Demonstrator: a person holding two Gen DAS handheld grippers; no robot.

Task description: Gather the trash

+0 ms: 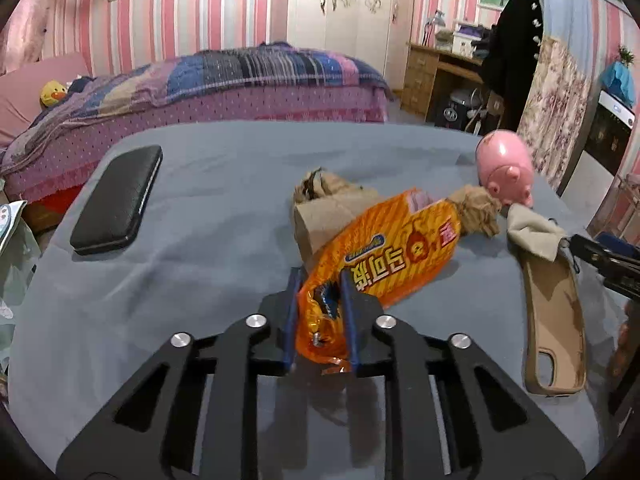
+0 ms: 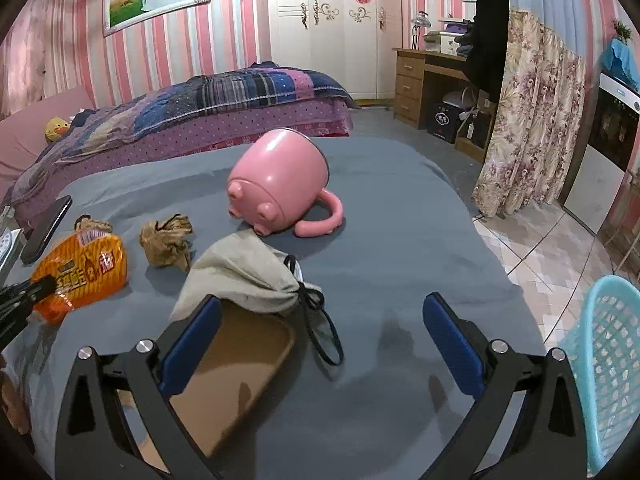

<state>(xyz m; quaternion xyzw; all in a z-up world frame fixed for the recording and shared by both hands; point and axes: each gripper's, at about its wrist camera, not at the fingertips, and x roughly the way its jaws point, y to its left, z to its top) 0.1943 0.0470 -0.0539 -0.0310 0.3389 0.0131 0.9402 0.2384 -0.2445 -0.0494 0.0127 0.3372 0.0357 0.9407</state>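
Left gripper (image 1: 320, 312) fingers clamp the orange wrapper (image 1: 384, 256); lift it gently clear toward the blue basket (image 2: 604, 360), right gripper (image 2: 322, 344) fingers apart

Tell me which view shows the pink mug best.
The right wrist view: the pink mug lies on its side, close and whole, handle and feet visible. The left wrist view shows it small, far right, handle hidden.

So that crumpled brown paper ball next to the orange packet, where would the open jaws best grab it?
Probably across its middle, coming down from above. The crumpled paper ball is a loose, squashable lump lying clear on the blue cloth, with gaps to the orange packet and the grey pouch. The right gripper stands open and nearest; the left is shut on the packet.
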